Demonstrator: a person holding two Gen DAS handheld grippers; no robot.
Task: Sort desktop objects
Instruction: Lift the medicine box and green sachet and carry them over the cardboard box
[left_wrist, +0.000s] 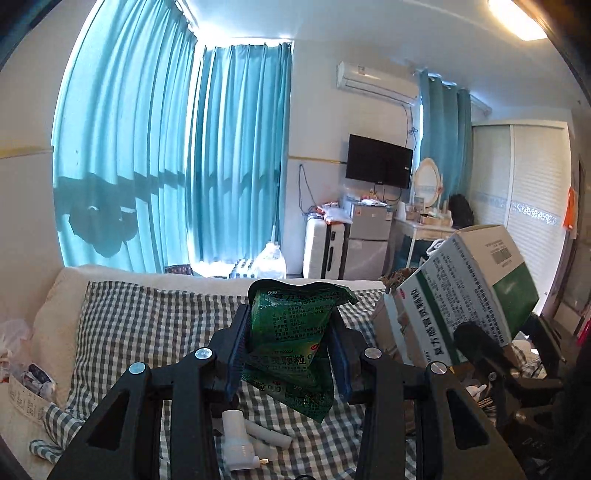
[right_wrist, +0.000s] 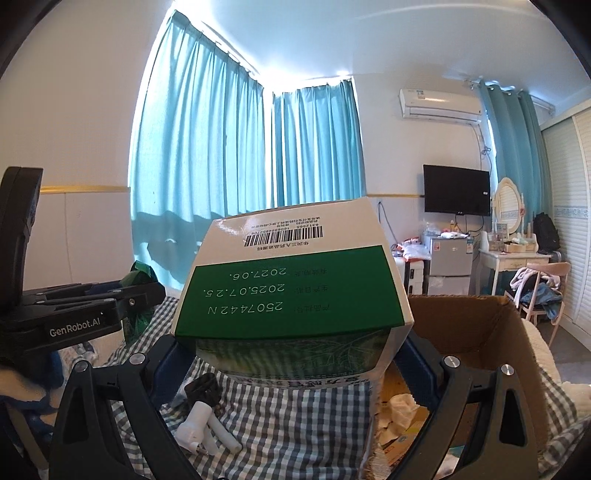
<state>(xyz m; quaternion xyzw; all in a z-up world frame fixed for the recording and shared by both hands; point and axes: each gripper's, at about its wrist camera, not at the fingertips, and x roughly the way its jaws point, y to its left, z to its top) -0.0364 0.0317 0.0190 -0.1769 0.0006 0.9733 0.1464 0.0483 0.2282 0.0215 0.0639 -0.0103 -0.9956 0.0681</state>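
Support is a bed (left_wrist: 66, 291) with a cream cover, green-and-white checked cloth (left_wrist: 155, 325) spread over it. On the cloth: white plastic fittings (left_wrist: 243, 439), short tubes lying together, with a dark cable bundle (right_wrist: 202, 387) just beside them. Open cardboard box (right_wrist: 476, 325) sits at the cloth's right edge, crumpled paper inside. Far left on the bed: clear plastic bag (left_wrist: 14, 354), a printed slip (left_wrist: 26, 402) near it.

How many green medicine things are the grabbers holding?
2. A green packet is in the left gripper; a green-and-white box is in the right gripper. The cardboard box might hide more.
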